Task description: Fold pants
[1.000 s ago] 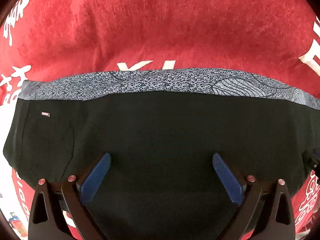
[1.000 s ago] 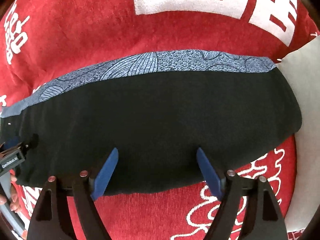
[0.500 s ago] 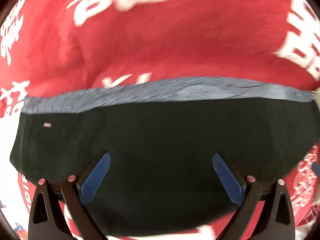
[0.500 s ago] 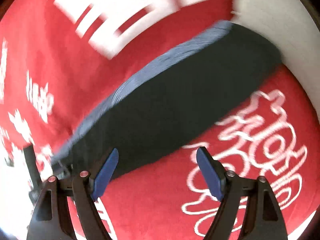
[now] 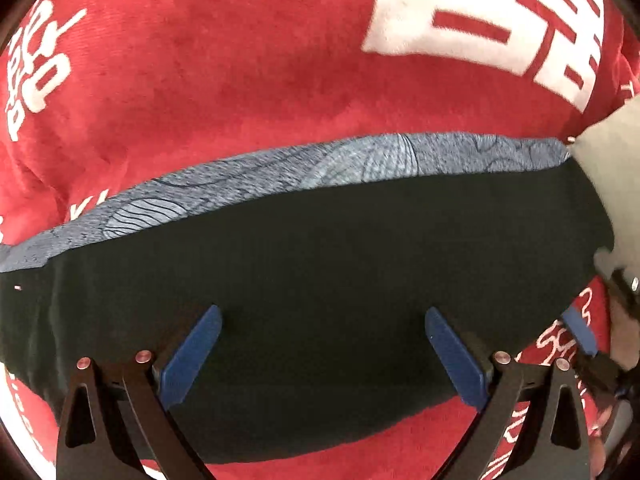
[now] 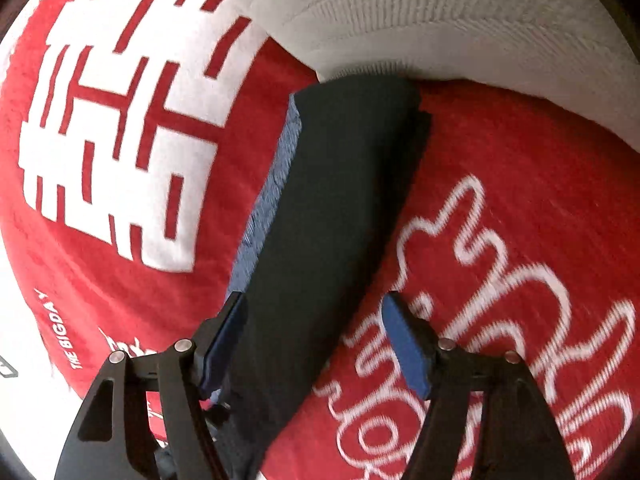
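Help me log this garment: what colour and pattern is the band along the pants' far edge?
The band is blue-grey with fine dark wavy line-work, clearest in the left wrist view.

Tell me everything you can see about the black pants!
The pants are folded into a long, flat bundle of soft, dark, nearly black cloth. A blue-grey patterned band runs along one long edge. They lie on a red blanket with white writing, one end close to a pale ribbed fabric. Both grippers hang open over them, gripping nothing.

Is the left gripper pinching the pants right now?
No, the left gripper hovers wide open above the black pants.
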